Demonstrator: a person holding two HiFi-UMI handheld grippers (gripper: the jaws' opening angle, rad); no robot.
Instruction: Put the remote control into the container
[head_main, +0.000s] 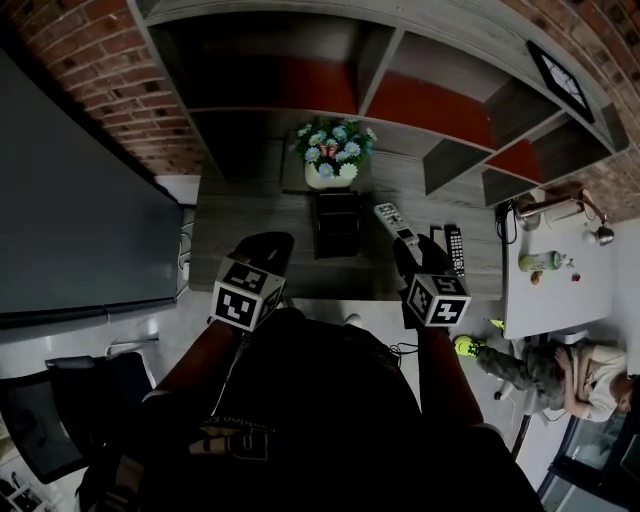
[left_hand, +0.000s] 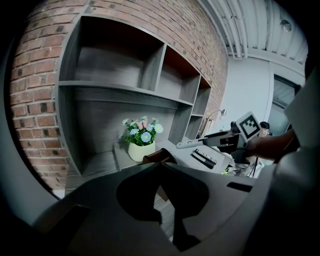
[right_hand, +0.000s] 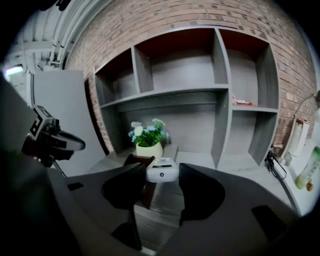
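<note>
The slim light-grey plastic remote control (right_hand: 162, 172) is clamped by its near end in the right gripper (head_main: 406, 248), clear of the grey worktop (head_main: 300, 275) and beside the dark brown open container (head_main: 338, 222). It is judged light, rigid and smooth, and liable to pivot when gripped so near one end. The left gripper (left_hand: 160, 187) is seen narrowly parted and empty.

The container (head_main: 338, 225) stands mid-desk with nothing over its mouth. The flower pot (head_main: 330, 175) just behind it blocks the far side, and a shelf divider (head_main: 372, 62) rises further back. There is bare desk (head_main: 235, 215) to its left, and a black remote (head_main: 454, 248) lies well to its right. The left gripper (head_main: 272, 242) hovers near its left front corner. The remote control (head_main: 393, 220), clamped in the right gripper (head_main: 408, 245), hangs just right of it.
</note>
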